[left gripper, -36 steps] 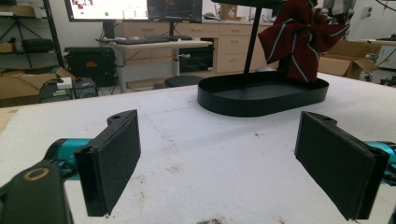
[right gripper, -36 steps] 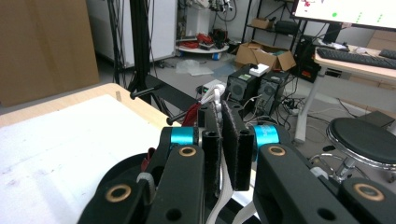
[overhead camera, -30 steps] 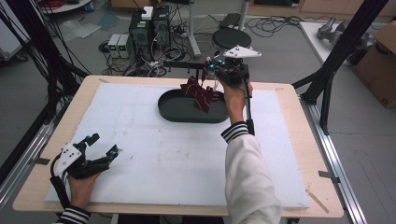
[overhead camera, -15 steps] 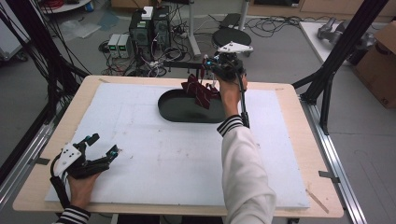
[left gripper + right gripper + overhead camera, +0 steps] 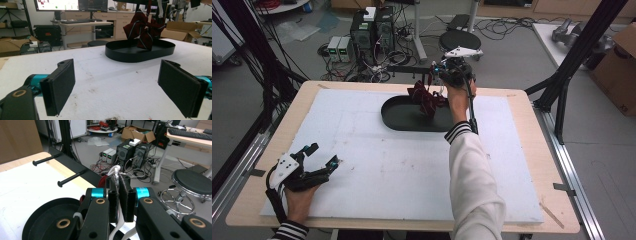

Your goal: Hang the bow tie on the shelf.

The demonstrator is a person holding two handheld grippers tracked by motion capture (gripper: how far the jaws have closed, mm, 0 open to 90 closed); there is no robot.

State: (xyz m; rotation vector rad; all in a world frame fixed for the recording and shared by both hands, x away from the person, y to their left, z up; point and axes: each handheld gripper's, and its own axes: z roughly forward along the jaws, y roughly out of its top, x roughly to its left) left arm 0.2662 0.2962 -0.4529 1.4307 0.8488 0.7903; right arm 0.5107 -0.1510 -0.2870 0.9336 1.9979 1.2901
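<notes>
right gripper (image 5: 441, 75) clenched on a white strap (image 5: 115, 173), lifting the dark red striped bow tie (image 5: 426, 98) so it dangles over the far side of the black oval tray (image 5: 398, 116) near the tabletop's far edge; pinching the strap rather than the fabric probably keeps the bow's shape; two black pegs (image 5: 59, 171) on a bar just beyond that edge look like a possible hanging spot; left gripper (image 5: 323, 156) released, jaws wide, parked at the near left corner on the white mat (image 5: 387, 170), clear of the work
</notes>
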